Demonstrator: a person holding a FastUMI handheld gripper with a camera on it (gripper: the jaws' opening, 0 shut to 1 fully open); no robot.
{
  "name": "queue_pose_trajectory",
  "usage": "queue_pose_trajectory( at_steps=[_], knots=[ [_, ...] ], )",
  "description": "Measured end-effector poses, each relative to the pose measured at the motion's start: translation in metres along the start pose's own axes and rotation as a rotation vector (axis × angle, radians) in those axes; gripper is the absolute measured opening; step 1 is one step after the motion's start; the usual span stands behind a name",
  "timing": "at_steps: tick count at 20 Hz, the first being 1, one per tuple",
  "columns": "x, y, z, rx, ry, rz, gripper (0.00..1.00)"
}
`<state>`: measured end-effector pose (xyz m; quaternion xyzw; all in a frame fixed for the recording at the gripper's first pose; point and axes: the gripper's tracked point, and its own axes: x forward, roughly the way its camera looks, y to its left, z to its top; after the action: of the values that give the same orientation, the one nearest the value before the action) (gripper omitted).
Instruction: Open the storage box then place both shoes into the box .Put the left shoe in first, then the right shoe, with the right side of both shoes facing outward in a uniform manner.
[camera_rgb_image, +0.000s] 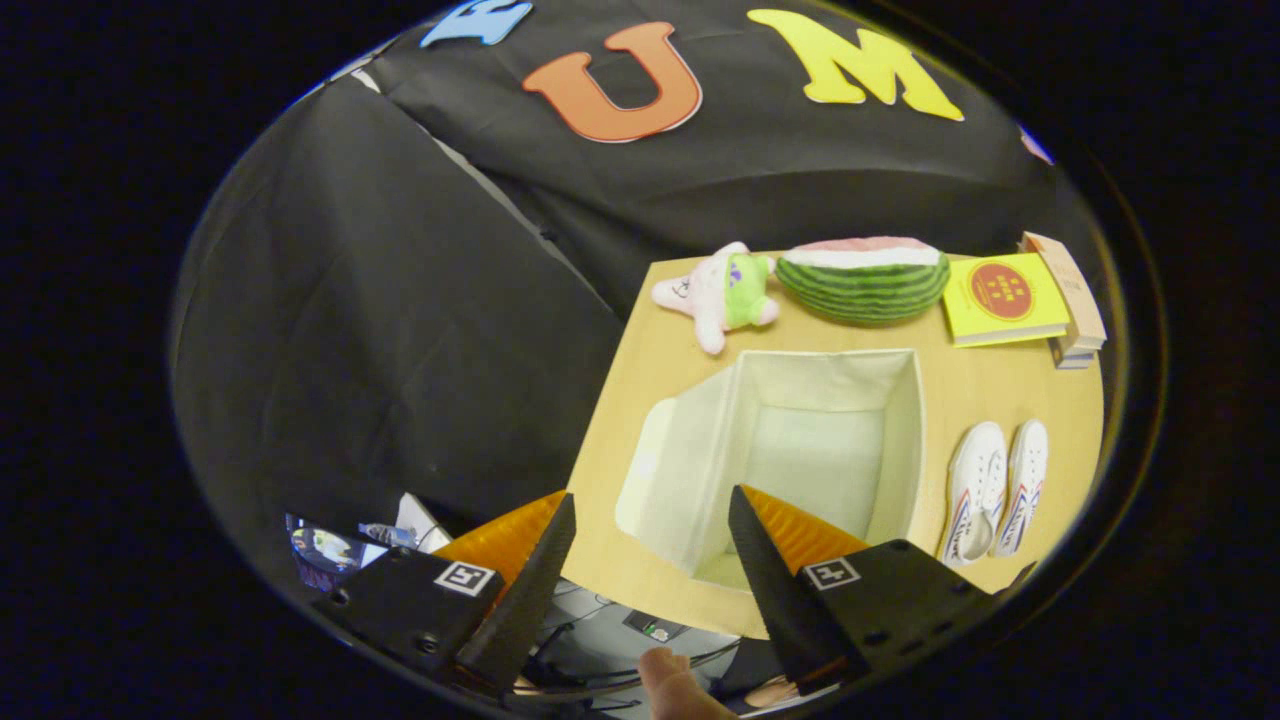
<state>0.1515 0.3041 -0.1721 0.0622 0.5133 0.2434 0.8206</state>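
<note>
1. Looking along the gripper (650, 515), we see its two fingers spread apart with nothing between them, held above the near edge of the wooden table (640, 400).
2. Just ahead of the fingers we find the storage box (800, 450), its top open and its inside bare, the lid (665, 470) folded out to its left side.
3. Both white shoes (995, 490) lie side by side on the table just right of the box.
4. Beyond the box we note a pink plush star (715, 290), a watermelon plush (862, 280) and a yellow book (1003, 298).
</note>
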Motion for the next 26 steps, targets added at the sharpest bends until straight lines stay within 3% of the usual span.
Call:
queue_pose_trajectory(
  at_steps=[3,9,19,26],
  knots=[
    [0.000,-0.043,-0.003,0.010,0.005,-0.067,0.97],
    [-0.011,-0.123,-0.031,0.039,0.057,-0.115,0.97],
    [-0.006,-0.316,-0.087,0.081,0.158,-0.357,0.97],
    [0.001,-0.404,-0.124,0.042,0.232,-0.463,0.96]
  ],
)
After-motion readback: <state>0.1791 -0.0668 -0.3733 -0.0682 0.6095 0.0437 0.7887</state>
